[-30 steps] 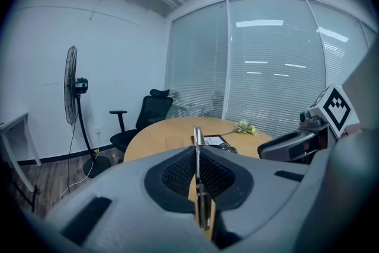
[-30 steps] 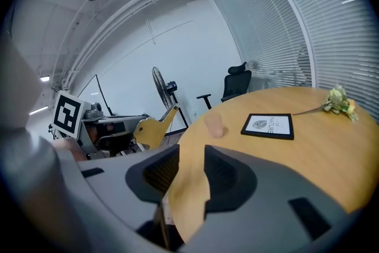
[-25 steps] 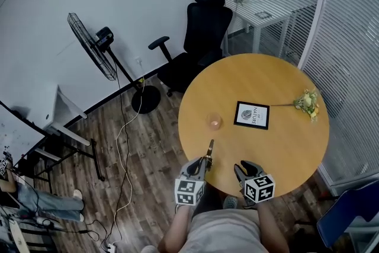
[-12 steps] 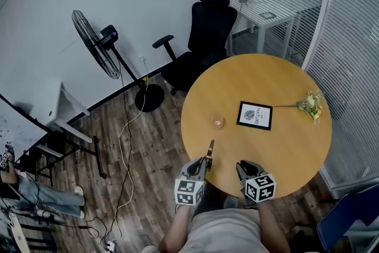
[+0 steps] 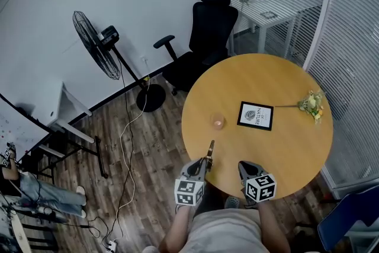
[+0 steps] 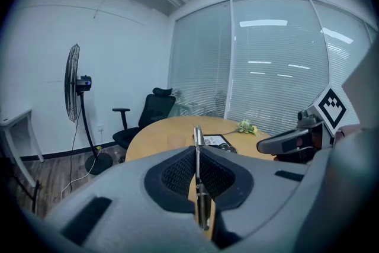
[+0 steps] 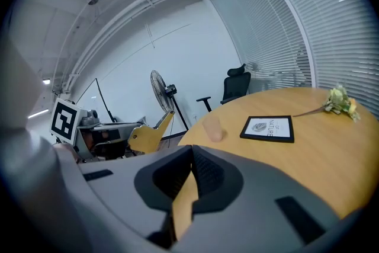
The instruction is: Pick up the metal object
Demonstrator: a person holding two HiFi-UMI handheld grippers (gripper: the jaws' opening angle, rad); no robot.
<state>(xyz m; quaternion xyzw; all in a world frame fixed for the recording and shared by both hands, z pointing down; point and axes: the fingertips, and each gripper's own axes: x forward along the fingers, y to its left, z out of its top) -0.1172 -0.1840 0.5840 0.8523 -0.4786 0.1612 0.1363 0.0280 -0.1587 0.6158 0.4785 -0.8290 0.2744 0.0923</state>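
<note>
**Left tool** (image 5: pixel 200 166): jaws are clamped on the slim metal object (image 5: pixel 209 149). It stands edge-on between the pads and juts forward over the near edge of the counter (image 5: pixel 284 151). Whether it clears the surface cannot be told.

**Right tool** (image 5: pixel 245 170): jaws have just been closing and now meet with nothing between them. A second ago they stood spread.

**Judgement:** the grasp rests on the left tool alone, and the right takes no part.

The cup (image 5: pixel 217 122), framed card (image 5: pixel 255 116) and flower sprig (image 5: pixel 312 105) lie as before.
</note>
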